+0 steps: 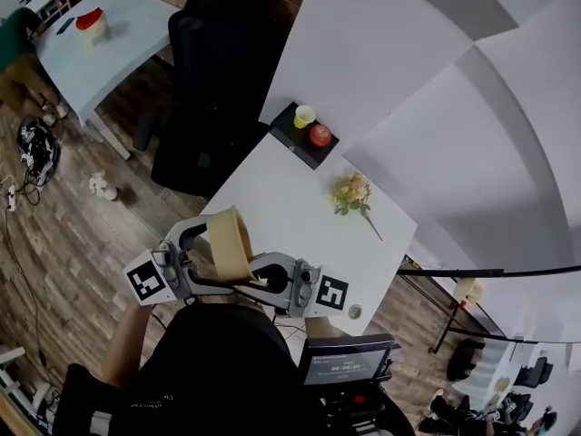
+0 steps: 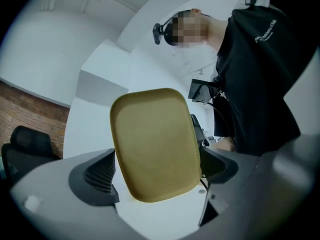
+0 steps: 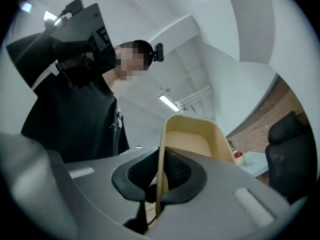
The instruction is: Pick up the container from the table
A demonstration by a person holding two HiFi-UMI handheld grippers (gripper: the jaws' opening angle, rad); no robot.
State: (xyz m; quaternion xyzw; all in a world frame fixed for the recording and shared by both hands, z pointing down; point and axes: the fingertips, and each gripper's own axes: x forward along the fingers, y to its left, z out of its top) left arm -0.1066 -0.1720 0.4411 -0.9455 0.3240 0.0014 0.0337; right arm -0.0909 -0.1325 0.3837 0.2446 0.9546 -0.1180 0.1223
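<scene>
Right gripper view: right gripper [image 3: 159, 181] jaws pinch one thin side wall of the tan rectangular plastic container [image 3: 192, 144], with a black pad on each face of the wall. The container stands on edge. Its open hollow lies right of the jaws and runs up and away from the pads. Left of the jaws is a person in a black top [image 3: 75, 114].

Left gripper view: left gripper [image 2: 159, 173] jaws are spread wide. The container's flat underside faces the camera between them, tilted, and fills nearly the whole gap. Its lower right edge reaches the right pad's outline; cannot tell whether either pad touches it.

Head view: both grippers sit side by side, pointing toward each other. The container rises between them, lifted clear of the white table [image 1: 281, 221] just beyond the jaws. Farther out on the table lies a sprig of pale artificial flowers [image 1: 352, 193]. At the far corner is a black square tray [image 1: 292, 139] holding a yellow cup [image 1: 304, 115] and a red apple [image 1: 320, 135]. Beyond that stands a black office chair [image 1: 218, 80].
</scene>
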